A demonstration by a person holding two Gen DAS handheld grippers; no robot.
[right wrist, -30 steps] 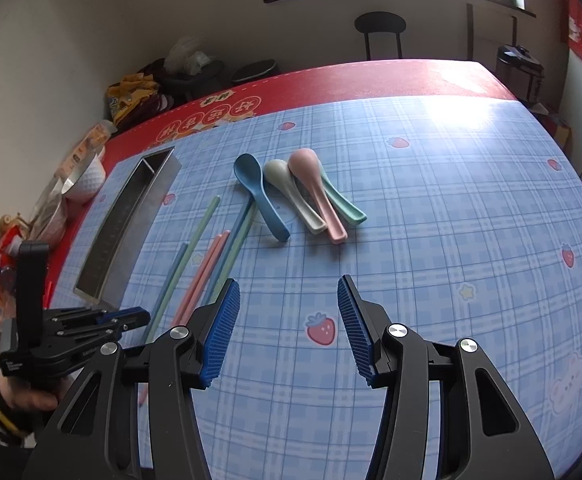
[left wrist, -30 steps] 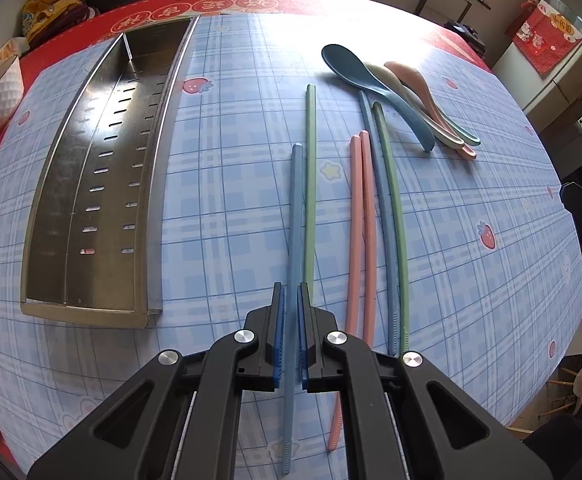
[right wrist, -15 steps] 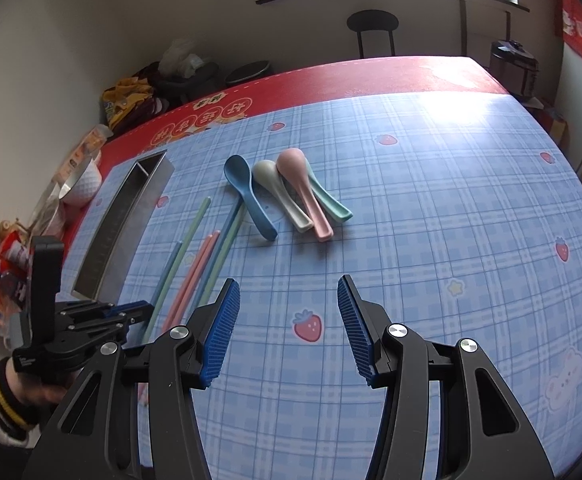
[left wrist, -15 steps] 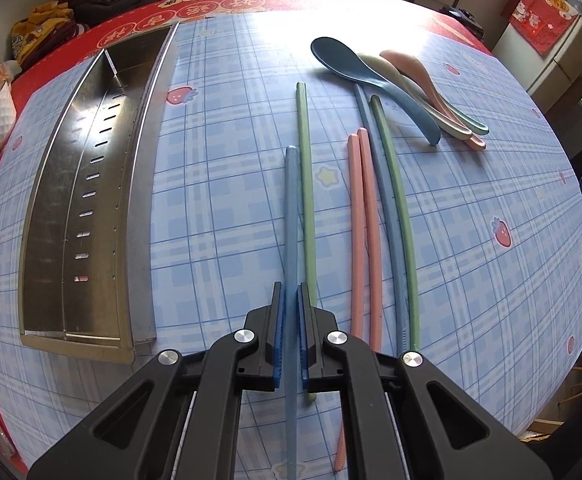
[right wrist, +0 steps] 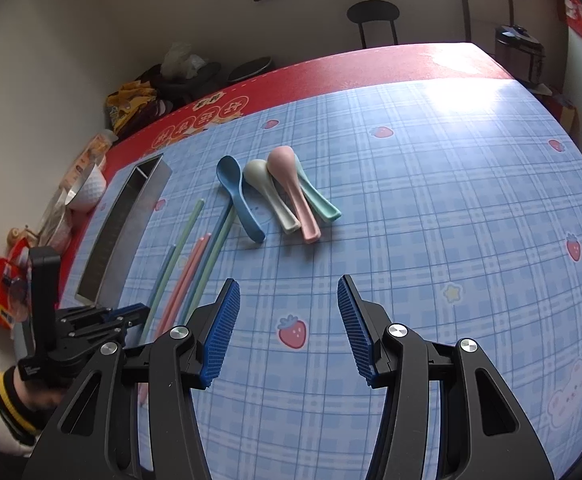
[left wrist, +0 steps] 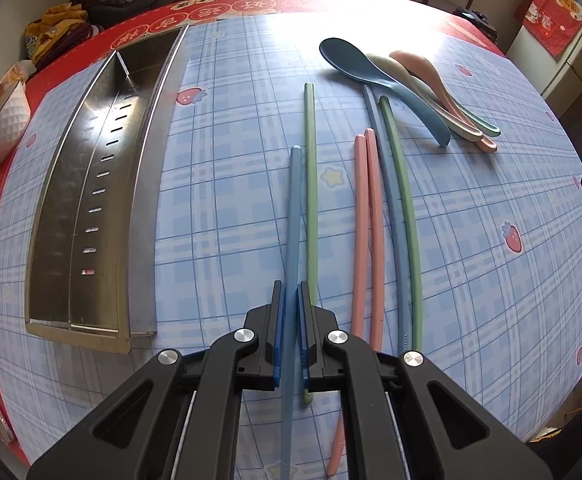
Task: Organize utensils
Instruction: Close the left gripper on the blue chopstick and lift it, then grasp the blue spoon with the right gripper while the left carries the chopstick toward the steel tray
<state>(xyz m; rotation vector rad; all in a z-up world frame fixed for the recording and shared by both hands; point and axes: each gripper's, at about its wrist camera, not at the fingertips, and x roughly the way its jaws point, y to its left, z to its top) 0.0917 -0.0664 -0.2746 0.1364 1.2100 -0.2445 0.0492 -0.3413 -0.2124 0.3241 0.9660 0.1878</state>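
The left claw (left wrist: 291,328) is shut tight on a blue chopstick (left wrist: 293,240). The stick is long and thin. It runs straight away from the claw, with its far tip pointing toward the far side of the desk (left wrist: 491,280). Its near end sticks out behind the claw's fingers.

Just to the right of it lies a green chopstick (left wrist: 311,184), pointing the same way. Next come two pink chopsticks (left wrist: 367,232) side by side, then another blue chopstick (left wrist: 391,208) and another green chopstick (left wrist: 405,208). All of them lie flat on the desk with their long sides nearly lined up.

Past the sticks lie four spoons: a blue spoon (left wrist: 375,80), a grey spoon (left wrist: 419,88), a pink spoon (left wrist: 431,76) and a green spoon (right wrist: 317,196). Their bowls point to the far left and their handles to the near right.

A long metal tray (left wrist: 91,184) sits on the left. It has slots in its floor and a thin wall near its far end. Nothing lies in it.

The desk has a blue checked cloth with strawberries and stars. Its red edge has writing in round badges, too small to read.

The right claw (right wrist: 289,320) is wide open and holds nothing, above the cloth.
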